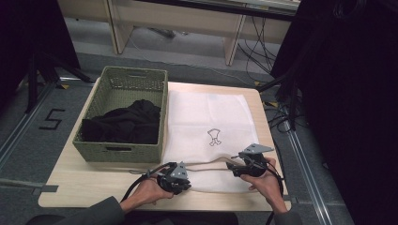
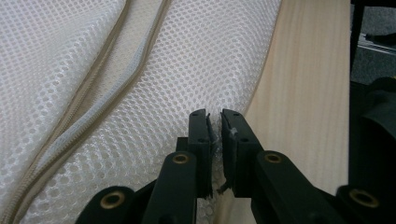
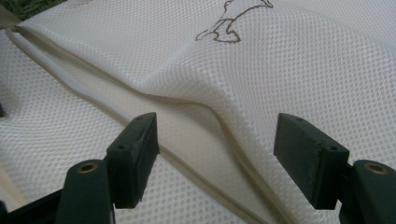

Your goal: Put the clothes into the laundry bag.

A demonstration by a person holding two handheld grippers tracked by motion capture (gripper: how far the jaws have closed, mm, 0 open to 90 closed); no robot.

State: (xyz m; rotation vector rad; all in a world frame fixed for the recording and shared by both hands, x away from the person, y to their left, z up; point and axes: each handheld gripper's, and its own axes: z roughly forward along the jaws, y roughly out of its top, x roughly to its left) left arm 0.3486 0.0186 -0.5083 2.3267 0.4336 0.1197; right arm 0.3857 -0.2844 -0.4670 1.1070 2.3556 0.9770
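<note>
- Wooden desk is sitting on a grey floor, with a green woven basket of black clothes near its far left corner.
- I am working on opening the white mesh bag, lying flat by the desk's near right edge.
- My left tongs are pinching a soft fold of the holey mesh.
- My right tongs are standing spread over the beige zipper.
- I am thinking the right tongs need to grab the other side next.
</note>
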